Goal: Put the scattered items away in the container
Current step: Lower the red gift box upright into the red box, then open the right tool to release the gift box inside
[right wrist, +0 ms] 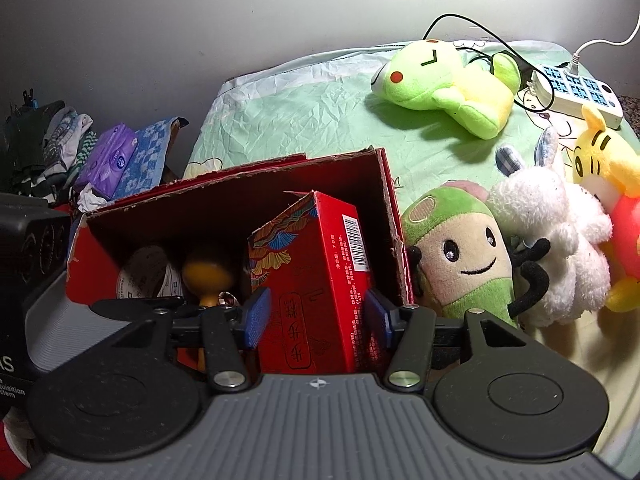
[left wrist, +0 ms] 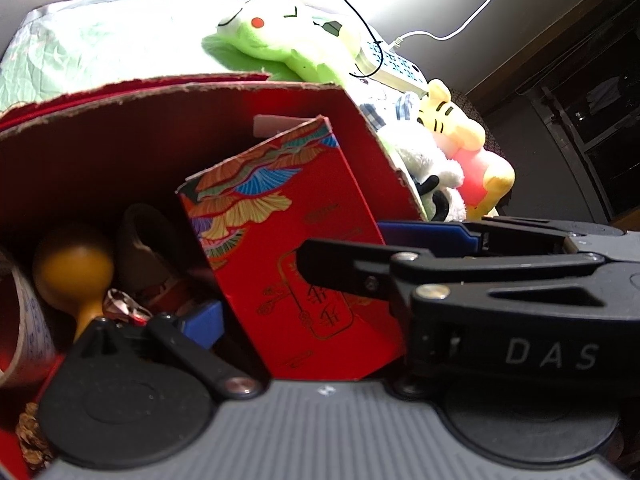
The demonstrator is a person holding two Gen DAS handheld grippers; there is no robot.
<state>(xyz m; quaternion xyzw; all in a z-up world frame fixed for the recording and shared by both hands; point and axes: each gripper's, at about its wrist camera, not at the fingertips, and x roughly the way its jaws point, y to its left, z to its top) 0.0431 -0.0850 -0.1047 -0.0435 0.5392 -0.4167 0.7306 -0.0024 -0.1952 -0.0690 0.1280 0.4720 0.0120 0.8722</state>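
Observation:
A red cardboard container [right wrist: 224, 196] stands open on the bed, its far wall [left wrist: 120, 128] filling the left wrist view. A red patterned carton [right wrist: 312, 280] leans upright inside it at the right end. My right gripper [right wrist: 318, 318] straddles this carton [left wrist: 280, 248]; its blue pads [right wrist: 258, 318] sit beside the carton's sides with their inner faces showing, so it is open. My left gripper [left wrist: 316, 312] hovers over the container. Its left finger [left wrist: 204, 320] is swung wide, and its right finger is hidden behind the right gripper's black body [left wrist: 520, 320].
Inside the container lie a yellow wooden gourd [right wrist: 208, 276], a white roll [right wrist: 144, 276] and a pine cone [left wrist: 32, 440]. On the bedsheet lie a green frog plush [right wrist: 444, 88], mushroom doll [right wrist: 464, 260], white rabbit [right wrist: 552, 232], yellow tiger [right wrist: 604, 168] and power strip [right wrist: 576, 96]. Clothes and a purple tissue pack [right wrist: 108, 156] lie left.

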